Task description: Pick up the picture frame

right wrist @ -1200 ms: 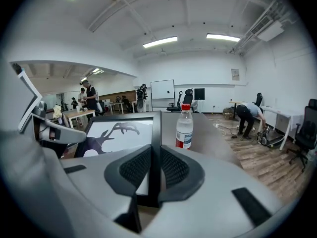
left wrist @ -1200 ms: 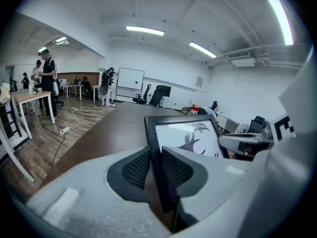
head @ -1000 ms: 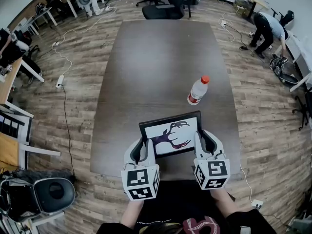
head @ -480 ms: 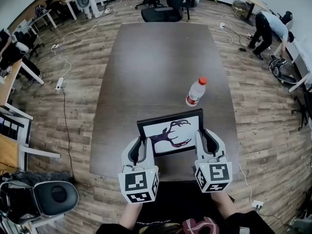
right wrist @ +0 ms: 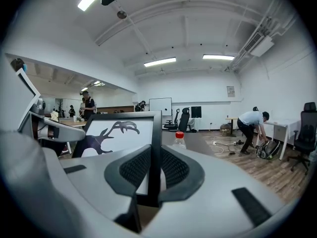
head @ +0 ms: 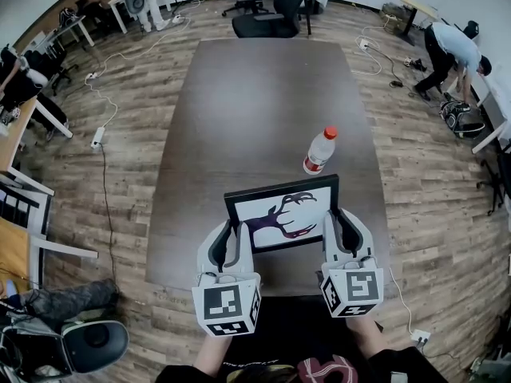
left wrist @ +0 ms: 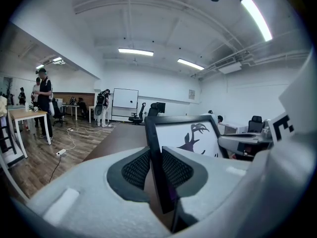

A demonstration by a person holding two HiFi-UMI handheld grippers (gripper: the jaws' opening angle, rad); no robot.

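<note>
Open office, wood floor [head: 423, 182], long dark counter [head: 255, 102] running away from the person, office chair [head: 275, 6] at its far end, a person [head: 455, 46] bent over at far right. Picture frame [head: 281, 214], black border with a dark antler-like print on white, sits over the near end of the counter, tilted back with the picture side toward the wearer. Left claw [head: 231, 234] is narrow, jaws clamped on the frame's left edge. Right claw [head: 342, 226] is narrow too, jaws clamped on the right edge. Both claws point away from the person. Clear bottle [head: 318, 152] with a red cap stands upright on the counter just past the frame's top right corner, not touching it.
</note>
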